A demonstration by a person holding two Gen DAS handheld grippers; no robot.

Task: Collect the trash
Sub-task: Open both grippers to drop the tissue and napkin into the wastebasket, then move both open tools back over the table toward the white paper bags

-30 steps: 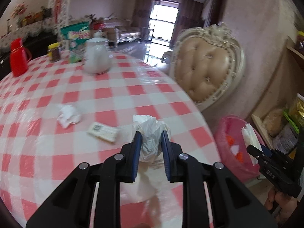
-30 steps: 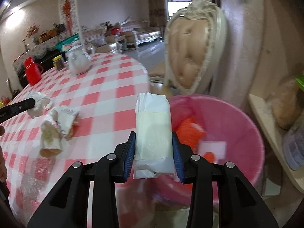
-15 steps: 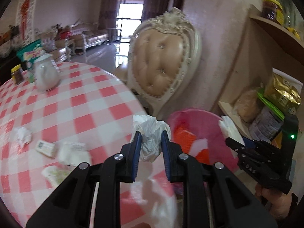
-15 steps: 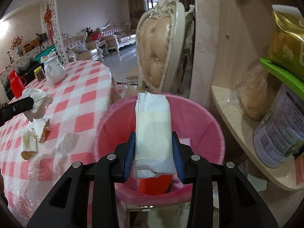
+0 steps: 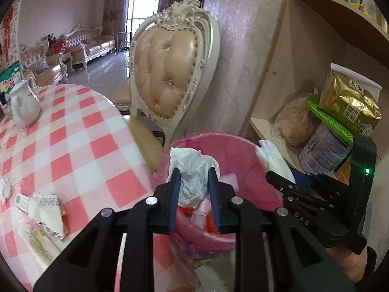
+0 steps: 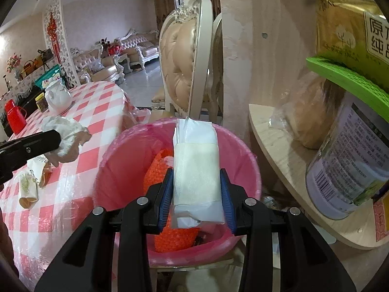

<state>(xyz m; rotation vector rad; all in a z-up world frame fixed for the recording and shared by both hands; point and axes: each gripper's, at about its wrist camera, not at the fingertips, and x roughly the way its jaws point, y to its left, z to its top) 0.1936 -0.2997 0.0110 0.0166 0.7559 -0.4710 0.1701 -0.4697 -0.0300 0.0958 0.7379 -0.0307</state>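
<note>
Your left tongs [image 5: 193,189] are clenching a crumpled white tissue [image 5: 194,170] over the pink plastic bin [image 5: 245,150]; your right tongs [image 6: 196,196] are gripping a flat white wrapped pack [image 6: 195,170] above it.

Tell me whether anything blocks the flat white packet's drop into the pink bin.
Nothing visible does. The flat white packet hangs in the right gripper directly over the pink bin's open mouth.

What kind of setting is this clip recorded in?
Likely a home dining area open to a living room: a checked tablecloth beside a tufted chair, sofas behind, and a pantry shelf of food.
</note>
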